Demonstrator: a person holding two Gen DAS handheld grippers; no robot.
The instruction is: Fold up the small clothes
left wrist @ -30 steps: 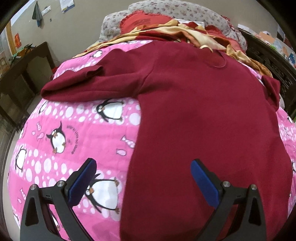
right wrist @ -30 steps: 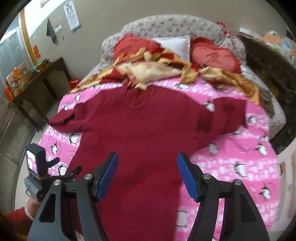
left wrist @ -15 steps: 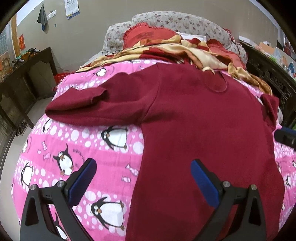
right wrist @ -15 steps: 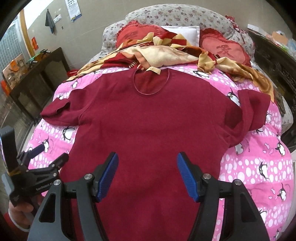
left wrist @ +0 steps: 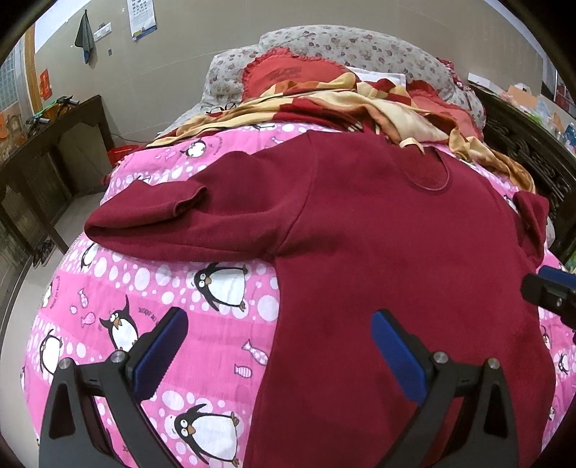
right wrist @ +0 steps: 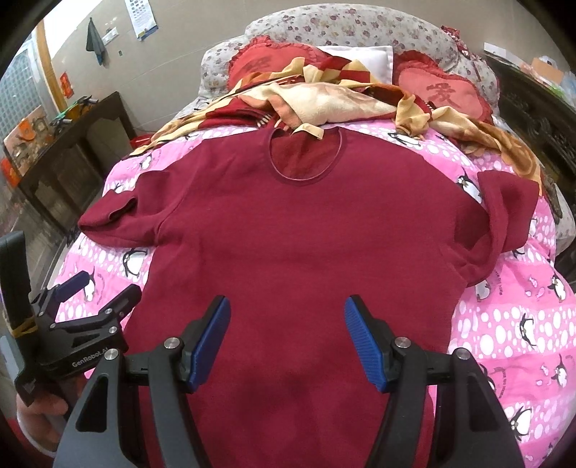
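A dark red long-sleeved shirt [right wrist: 298, 237] lies spread flat on a pink penguin bedspread [right wrist: 511, 316], collar at the far end. Its left sleeve [left wrist: 187, 219] is folded back on itself; its right sleeve [right wrist: 504, 216] is bunched and folded over. My left gripper [left wrist: 277, 345] is open and empty above the shirt's left side edge; it also shows at the left of the right wrist view [right wrist: 97, 291]. My right gripper [right wrist: 286, 334] is open and empty above the shirt's lower middle; its tip shows in the left wrist view [left wrist: 550, 291].
A red and cream blanket [right wrist: 334, 100] is heaped just beyond the collar, with red cushions [right wrist: 442, 93] and a floral headboard [right wrist: 324, 28] behind. A dark wooden desk [right wrist: 61, 158] stands left of the bed. Dark carved furniture [left wrist: 532, 151] runs along the right.
Both grippers have moved down and in toward the shirt, so it fills more of each view. The right gripper's tip has come into the left wrist view. Both stay open.
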